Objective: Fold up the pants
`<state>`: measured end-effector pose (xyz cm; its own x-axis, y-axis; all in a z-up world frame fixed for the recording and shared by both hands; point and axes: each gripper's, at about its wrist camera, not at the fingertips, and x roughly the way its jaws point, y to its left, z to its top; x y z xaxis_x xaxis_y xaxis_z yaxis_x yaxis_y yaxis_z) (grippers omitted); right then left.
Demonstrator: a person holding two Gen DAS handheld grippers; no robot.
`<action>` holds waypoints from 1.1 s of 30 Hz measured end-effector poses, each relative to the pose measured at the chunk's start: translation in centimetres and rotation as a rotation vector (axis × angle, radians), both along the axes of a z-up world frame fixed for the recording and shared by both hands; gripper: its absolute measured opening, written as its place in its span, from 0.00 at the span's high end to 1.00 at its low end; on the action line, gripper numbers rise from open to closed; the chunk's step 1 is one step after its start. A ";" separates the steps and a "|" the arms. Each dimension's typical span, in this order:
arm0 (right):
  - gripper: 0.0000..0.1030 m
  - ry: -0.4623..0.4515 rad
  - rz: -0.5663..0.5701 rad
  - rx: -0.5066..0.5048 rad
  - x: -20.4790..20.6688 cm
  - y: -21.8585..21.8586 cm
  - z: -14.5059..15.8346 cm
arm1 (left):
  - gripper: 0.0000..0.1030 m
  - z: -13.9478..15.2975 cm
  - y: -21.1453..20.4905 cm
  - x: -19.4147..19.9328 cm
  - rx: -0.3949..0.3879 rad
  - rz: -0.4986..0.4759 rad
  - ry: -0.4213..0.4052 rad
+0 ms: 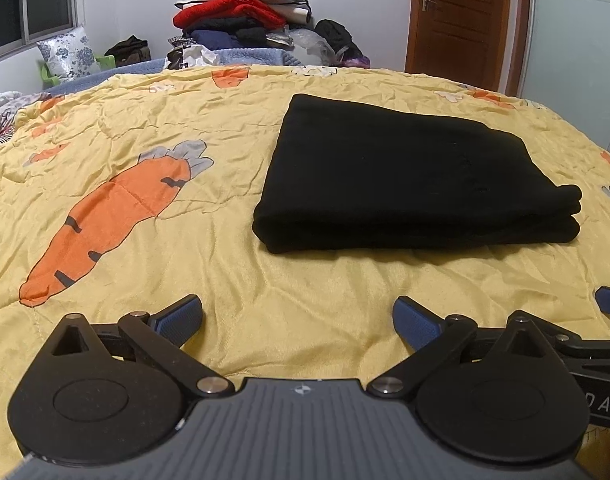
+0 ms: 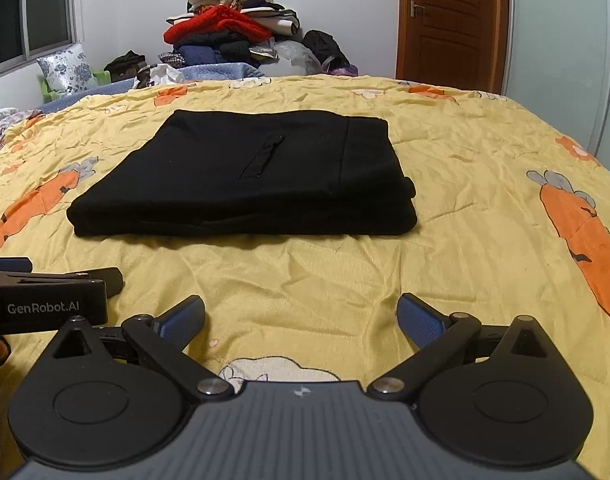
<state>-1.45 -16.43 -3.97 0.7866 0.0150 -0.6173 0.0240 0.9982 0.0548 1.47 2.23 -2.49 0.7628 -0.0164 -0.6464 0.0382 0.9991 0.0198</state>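
Black pants [image 1: 401, 176] lie folded into a thick rectangle on the yellow carrot-print quilt [image 1: 153, 128]. In the right wrist view the pants [image 2: 241, 176] show a pocket slit on top. My left gripper [image 1: 297, 316] is open and empty, held low over the quilt in front of the pants, apart from them. My right gripper [image 2: 301, 316] is open and empty too, just to the right of the left one, also short of the pants. The left gripper's body shows at the left edge of the right wrist view [image 2: 45, 296].
A tall pile of clothes [image 1: 241, 16] stands beyond the far edge of the bed. A floral pillow [image 1: 67, 54] leans under the window at the far left. A brown door [image 1: 461, 16] is at the back right.
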 end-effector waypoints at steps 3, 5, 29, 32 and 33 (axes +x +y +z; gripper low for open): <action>0.00 0.006 -0.004 -0.012 0.1 0.1 -0.1 | 0.00 -0.1 0.1 0.0 -0.008 0.001 -0.001; 0.00 0.010 -0.003 -0.032 0.1 0.4 -0.1 | 0.00 -0.1 0.1 0.0 -0.006 0.005 -0.002; 0.00 0.011 -0.046 -0.035 0.1 0.1 -0.2 | 0.00 -0.1 0.0 -0.1 -0.009 -0.007 0.000; 0.00 0.011 -0.042 -0.025 0.1 -0.1 -0.2 | 0.00 -0.1 0.0 -0.1 -0.010 -0.011 0.001; 0.00 0.011 -0.042 -0.028 0.1 0.0 -0.2 | 0.00 -0.1 0.0 -0.1 -0.010 -0.011 0.001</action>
<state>-1.36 -16.44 -4.16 0.7791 -0.0356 -0.6259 0.0664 0.9975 0.0259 1.41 2.28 -2.58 0.7620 -0.0310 -0.6469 0.0488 0.9988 0.0096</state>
